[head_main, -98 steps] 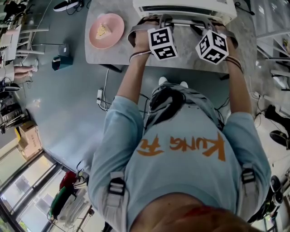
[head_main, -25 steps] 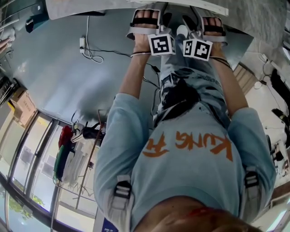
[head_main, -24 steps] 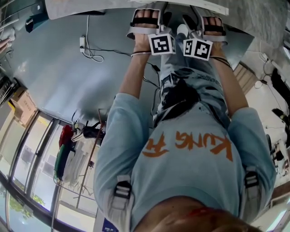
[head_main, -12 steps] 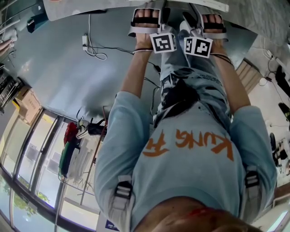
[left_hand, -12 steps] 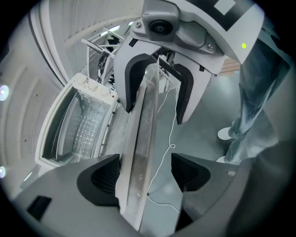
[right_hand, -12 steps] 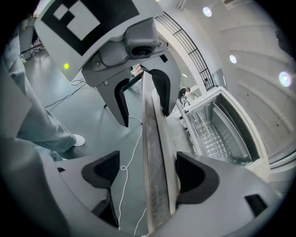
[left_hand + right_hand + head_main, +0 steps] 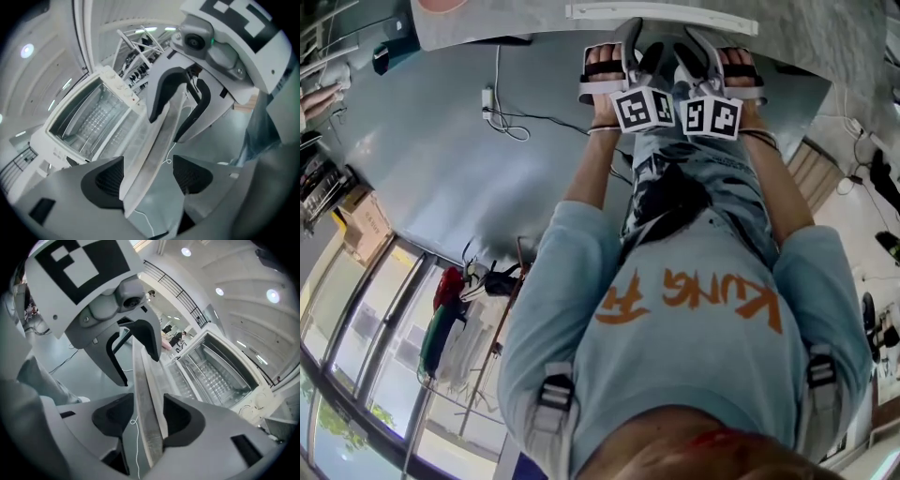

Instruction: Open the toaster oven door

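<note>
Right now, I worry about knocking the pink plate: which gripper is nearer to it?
Left. The left gripper straddles the toaster oven door edge on the side toward the pink plate; the right gripper, jaws just closing on that edge, sits beyond it.

plate [image 7: 445, 4]: pink, at the table's [image 7: 516, 23] edge
power strip [image 7: 487, 97]: on grey floor [image 7: 422, 159], white cable [image 7: 514, 131] trailing
cardboard box [image 7: 364, 225]: on floor near the windows [image 7: 356, 375]

Toaster oven [image 7: 52, 140] behind door [image 7: 158, 136]; door's front edge between left gripper [image 7: 147, 177] jaws, right gripper [image 7: 149, 420] alongside on same edge
</note>
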